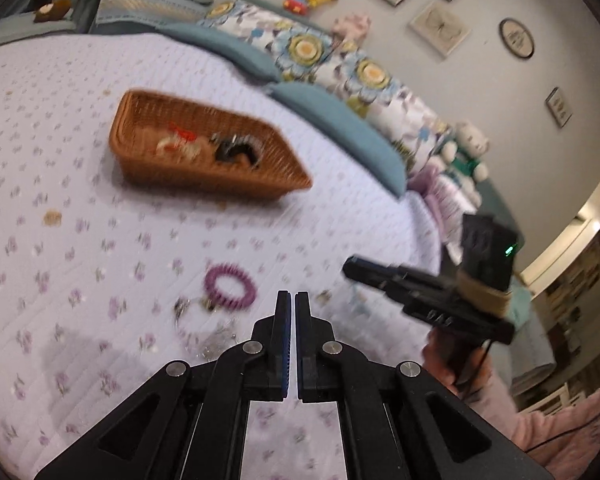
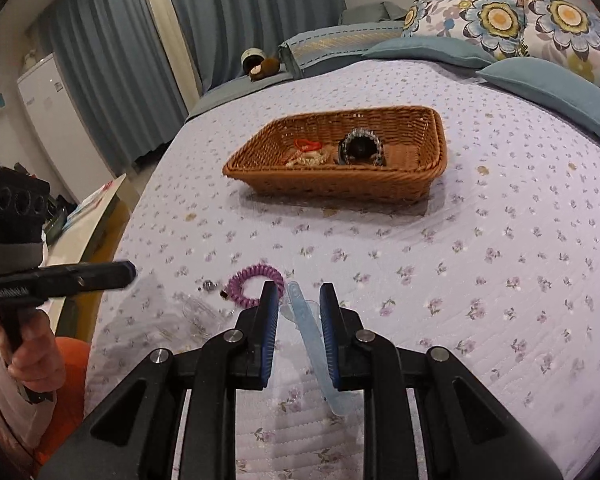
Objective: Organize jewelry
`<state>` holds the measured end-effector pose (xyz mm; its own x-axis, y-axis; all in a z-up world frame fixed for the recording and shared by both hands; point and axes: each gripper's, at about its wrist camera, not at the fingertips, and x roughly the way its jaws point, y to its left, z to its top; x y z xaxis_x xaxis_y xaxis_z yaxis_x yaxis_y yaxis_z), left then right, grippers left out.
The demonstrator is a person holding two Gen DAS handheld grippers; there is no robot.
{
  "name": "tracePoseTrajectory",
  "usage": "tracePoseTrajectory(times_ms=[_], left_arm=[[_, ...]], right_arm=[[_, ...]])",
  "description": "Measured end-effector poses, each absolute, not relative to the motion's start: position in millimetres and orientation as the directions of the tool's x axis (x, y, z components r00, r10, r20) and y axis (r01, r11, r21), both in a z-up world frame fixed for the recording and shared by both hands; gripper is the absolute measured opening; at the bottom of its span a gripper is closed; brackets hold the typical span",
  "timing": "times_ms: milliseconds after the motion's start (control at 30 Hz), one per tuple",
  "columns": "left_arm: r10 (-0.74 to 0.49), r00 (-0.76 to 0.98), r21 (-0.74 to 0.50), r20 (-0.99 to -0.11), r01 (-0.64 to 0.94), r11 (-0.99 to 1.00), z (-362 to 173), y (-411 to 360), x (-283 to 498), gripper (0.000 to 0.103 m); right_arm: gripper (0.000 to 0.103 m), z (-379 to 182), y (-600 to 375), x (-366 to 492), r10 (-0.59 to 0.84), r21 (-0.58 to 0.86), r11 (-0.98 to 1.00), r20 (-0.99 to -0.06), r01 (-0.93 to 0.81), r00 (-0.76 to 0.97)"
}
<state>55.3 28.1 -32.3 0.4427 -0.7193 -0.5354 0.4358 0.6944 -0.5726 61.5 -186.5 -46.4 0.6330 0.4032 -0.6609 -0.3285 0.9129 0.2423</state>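
Observation:
A brown wicker basket (image 1: pixel 140 160) (image 2: pixel 432 168) sits mid-bed, holding a red band (image 2: pixel 308 145), pale beads (image 2: pixel 308 159) and a black-and-silver bracelet (image 2: pixel 360 146). My right gripper (image 2: pixel 298 304) (image 1: pixel 356 270) is shut on a translucent light-blue hair clip (image 2: pixel 306 328), which slants between its pads above the quilt. My left gripper (image 1: pixel 293 300) (image 2: pixel 128 270) is shut, and I see nothing between its pads. A purple coil hair tie (image 1: pixel 230 286) (image 2: pixel 256 280) lies on the quilt just beyond both grippers, with small silver pieces (image 1: pixel 204 320) (image 2: pixel 208 286) beside it.
The bed has a lilac floral quilt (image 2: pixel 500 260). Teal cushions (image 2: pixel 552 88) and flowered pillows (image 1: pixel 300 48) line the headboard side, with plush toys (image 1: pixel 466 148) at the edge. A desk (image 2: pixel 100 208) and curtains (image 2: pixel 112 60) stand past the bed's left edge.

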Motion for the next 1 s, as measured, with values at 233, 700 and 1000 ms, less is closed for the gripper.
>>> tracePoseTrajectory(times_ms=[233, 700, 1000], left_arm=[[-0.711, 0.493, -0.528, -0.501, 0.478, 0.703, 5, 32, 81, 0.002], [-0.513, 0.334, -0.442, -0.791, 0.269, 0.856, -97, 23, 66, 0.030], [-0.409, 0.341, -0.329, -0.846, 0.269, 0.905, -112, 5, 65, 0.009]], right_arm=[[0.023, -16, -192, 82, 0.428, 0.273, 0.903, -0.619, -0.331, 0.659], [0.023, -38, -200, 92, 0.441, 0.299, 0.897, -0.633, -0.325, 0.637], [0.023, -34, -202, 88, 0.454, 0.304, 0.891, -0.617, -0.337, 0.643]])
